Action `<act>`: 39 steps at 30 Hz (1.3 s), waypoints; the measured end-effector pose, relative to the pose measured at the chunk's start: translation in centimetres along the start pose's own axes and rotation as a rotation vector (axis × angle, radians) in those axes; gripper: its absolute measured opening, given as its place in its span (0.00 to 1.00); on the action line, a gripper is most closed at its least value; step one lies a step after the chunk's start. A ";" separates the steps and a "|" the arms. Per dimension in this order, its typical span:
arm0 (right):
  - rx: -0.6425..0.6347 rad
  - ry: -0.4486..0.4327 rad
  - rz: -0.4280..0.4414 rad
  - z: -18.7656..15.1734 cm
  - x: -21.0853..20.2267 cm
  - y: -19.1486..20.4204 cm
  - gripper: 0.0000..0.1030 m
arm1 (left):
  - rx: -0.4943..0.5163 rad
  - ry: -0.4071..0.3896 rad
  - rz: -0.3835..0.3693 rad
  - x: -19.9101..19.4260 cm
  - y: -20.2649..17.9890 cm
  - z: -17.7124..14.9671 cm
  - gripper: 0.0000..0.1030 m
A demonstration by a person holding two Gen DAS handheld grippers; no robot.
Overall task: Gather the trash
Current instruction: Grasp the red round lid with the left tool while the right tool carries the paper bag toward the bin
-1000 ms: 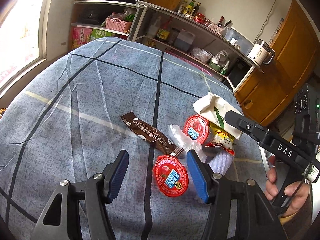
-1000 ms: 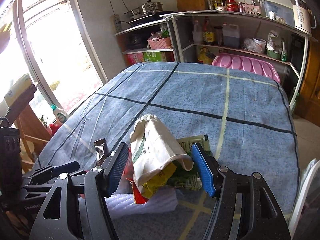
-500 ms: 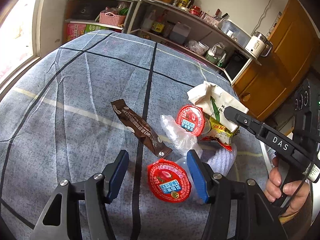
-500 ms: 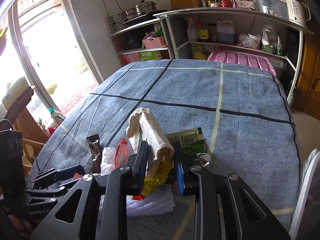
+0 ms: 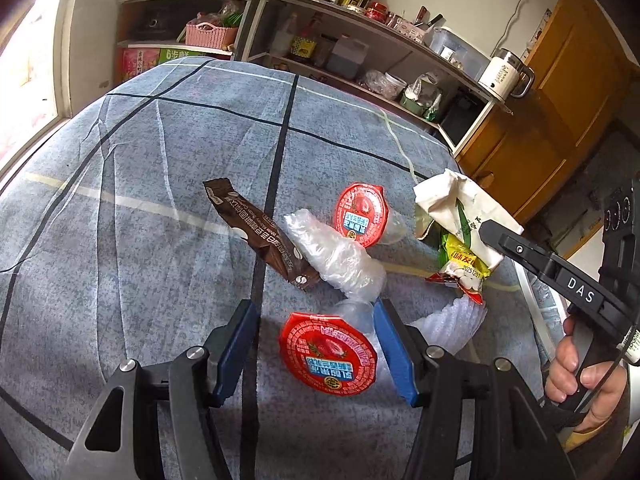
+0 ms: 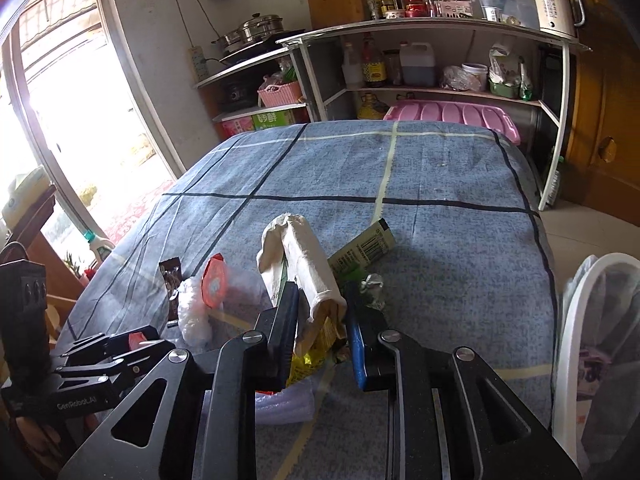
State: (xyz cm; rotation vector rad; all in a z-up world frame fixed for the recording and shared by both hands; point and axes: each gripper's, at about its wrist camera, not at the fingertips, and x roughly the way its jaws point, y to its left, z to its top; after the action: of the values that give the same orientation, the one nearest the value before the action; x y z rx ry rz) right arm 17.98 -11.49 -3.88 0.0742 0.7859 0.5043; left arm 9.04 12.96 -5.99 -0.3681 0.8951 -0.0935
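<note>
Left wrist view: the left gripper (image 5: 316, 344) hangs with jaws apart around a red-lidded cup (image 5: 328, 354) at lower centre, not yet pinching.

Right wrist view: the right gripper (image 6: 322, 322) is clamped on a white paper wrapper (image 6: 302, 258) mid-frame; next, probably carry it to the white bin (image 6: 576, 320) at right.

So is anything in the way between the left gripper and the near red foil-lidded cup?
Nothing visible. The left gripper is open with the near red foil-lidded plastic cup already between its blue pads, neither pressing. Crumpled clear plastic wrap lies just beyond the cup, outside the gap.
</note>
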 end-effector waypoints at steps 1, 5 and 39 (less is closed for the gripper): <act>0.005 -0.009 -0.001 -0.1 -0.4 -0.1 0.23 | 0.008 0.001 0.002 -0.1 -0.2 -0.2 0.58; 0.047 -0.044 0.049 -0.1 -1.8 -0.7 0.23 | 0.051 0.004 0.028 -0.2 -0.8 -0.8 0.58; 0.173 -0.152 0.007 -2.0 -7.6 -4.7 0.23 | 0.116 -0.083 -0.008 -3.5 -5.4 -0.1 0.46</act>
State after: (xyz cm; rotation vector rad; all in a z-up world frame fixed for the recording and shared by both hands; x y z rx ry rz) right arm 13.98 -19.42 -1.43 0.2731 0.6796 0.4311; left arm 7.15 8.75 -1.52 -0.2654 0.8023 -0.1365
